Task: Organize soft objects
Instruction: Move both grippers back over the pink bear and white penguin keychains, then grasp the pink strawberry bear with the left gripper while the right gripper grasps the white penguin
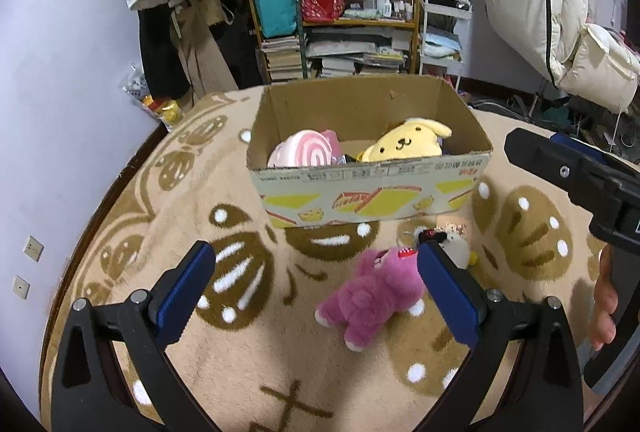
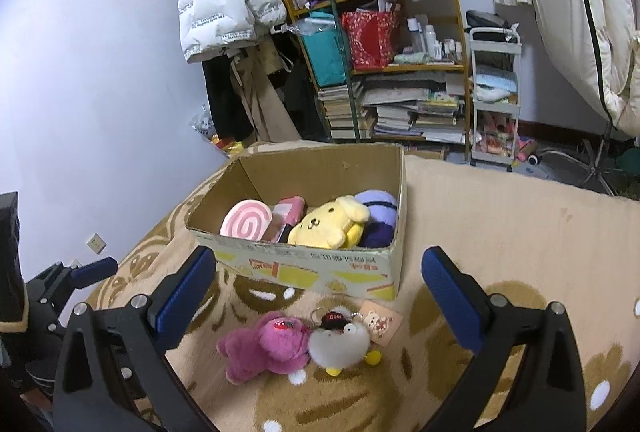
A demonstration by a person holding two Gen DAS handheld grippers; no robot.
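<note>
A pink plush bear (image 1: pixel 370 298) (image 2: pixel 266 346) lies on the beige rug in front of an open cardboard box (image 1: pixel 372 201) (image 2: pixel 320 270). A small white fluffy keychain toy (image 2: pixel 340 346) (image 1: pixel 456 248) with a black cap lies against the bear's right side. The box holds a pink swirl plush (image 2: pixel 246 222), a yellow dog plush (image 2: pixel 330 226) (image 1: pixel 404 143) and a purple plush (image 2: pixel 378 218). My left gripper (image 1: pixel 314 288) is open and empty above the rug, the bear near its right finger. My right gripper (image 2: pixel 318 294) is open and empty above both toys.
The patterned rug (image 2: pixel 500 216) covers the floor. Behind the box stand a cluttered wooden shelf (image 2: pixel 384 67) with books and bags, a white trolley (image 2: pixel 496 99), hanging coats and a lilac wall. The right gripper's body (image 1: pixel 580 183) shows at the left view's right edge.
</note>
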